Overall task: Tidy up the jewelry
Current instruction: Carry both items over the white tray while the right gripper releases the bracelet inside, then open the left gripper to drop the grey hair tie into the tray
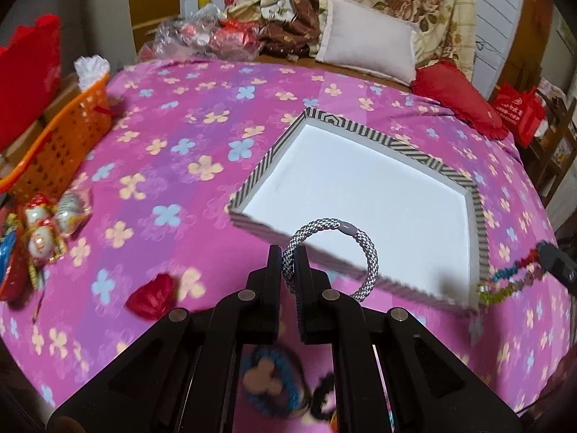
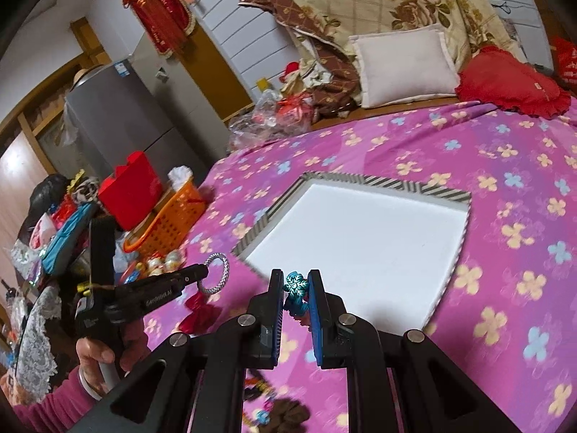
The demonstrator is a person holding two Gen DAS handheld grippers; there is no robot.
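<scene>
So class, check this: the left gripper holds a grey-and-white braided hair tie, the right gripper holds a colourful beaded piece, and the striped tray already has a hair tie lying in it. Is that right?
One part is wrong: the striped tray holds nothing; the left wrist view shows its white floor bare. The left gripper does hold the grey-and-white braided hair tie, and the right gripper the colourful beaded piece.

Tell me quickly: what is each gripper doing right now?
Left gripper: closed on the grey-and-white braided rope bracelet.
Right gripper: closed on the teal snowflake beaded bracelet.
</scene>
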